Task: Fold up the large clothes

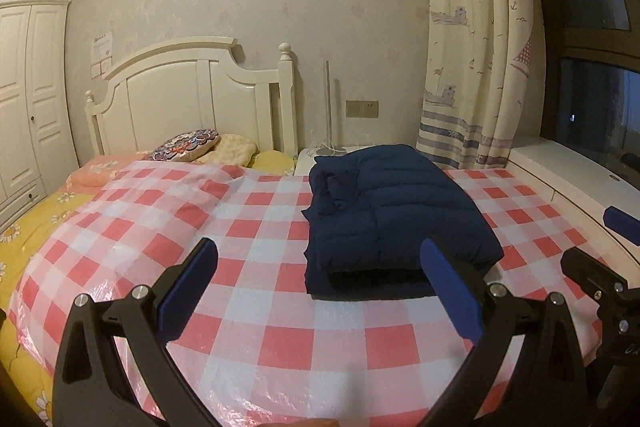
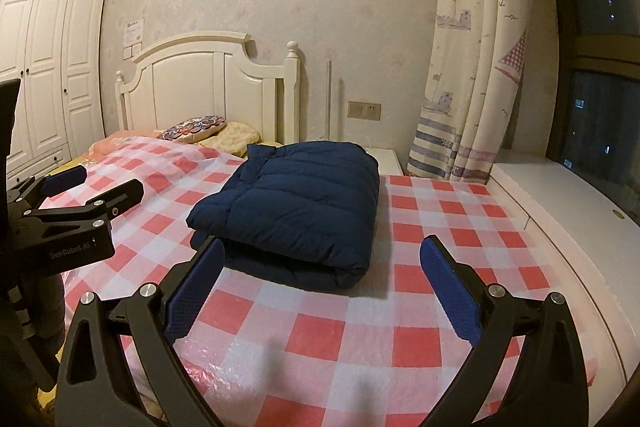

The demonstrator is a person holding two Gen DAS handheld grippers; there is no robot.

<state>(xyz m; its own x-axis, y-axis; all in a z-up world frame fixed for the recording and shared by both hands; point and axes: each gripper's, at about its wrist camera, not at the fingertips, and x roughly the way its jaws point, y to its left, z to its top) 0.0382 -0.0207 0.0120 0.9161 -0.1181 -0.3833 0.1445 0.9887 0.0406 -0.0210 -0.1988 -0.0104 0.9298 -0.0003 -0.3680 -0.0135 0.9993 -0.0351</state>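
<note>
Both tools agape above jacket

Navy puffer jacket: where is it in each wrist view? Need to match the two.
Left wrist: folded navy puffer jacket lies right of centre on the checked cover, just beyond the right-hand finger of the open left tongs.
Right wrist: jacket lies centre-left, beyond the left-hand finger of the open right tongs.
Shared landmark: white headboard.
</note>
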